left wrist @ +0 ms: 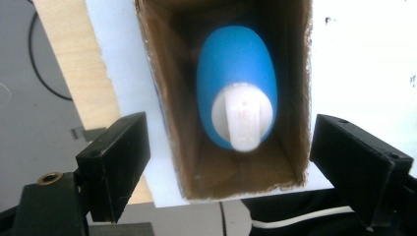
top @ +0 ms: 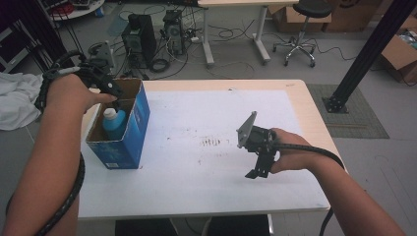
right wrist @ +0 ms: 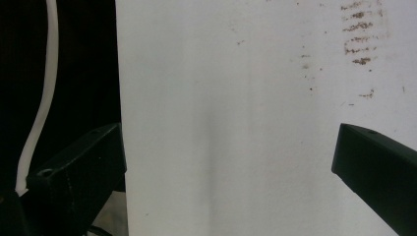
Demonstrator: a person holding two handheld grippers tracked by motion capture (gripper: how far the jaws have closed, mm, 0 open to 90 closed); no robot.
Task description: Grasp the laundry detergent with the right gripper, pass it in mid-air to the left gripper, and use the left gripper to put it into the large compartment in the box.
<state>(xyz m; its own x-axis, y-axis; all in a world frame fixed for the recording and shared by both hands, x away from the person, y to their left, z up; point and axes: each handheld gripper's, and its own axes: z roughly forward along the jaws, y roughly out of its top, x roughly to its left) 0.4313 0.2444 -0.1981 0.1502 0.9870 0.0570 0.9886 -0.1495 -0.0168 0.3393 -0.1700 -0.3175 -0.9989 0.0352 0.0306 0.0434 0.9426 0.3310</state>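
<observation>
Bottle point(left wrist: 236, 91) standing upright inside box point(top: 129, 129), left gripper point(top: 114, 100) above box with jaws open and empty, right gripper point(top: 257, 169) open beside box, idle over table point(top: 206, 191).

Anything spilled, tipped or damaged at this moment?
Nothing spilled or tipped. The blue bottle stands upright in the open blue box, cap on. Only brown smudges mark the white table sheet.
</observation>
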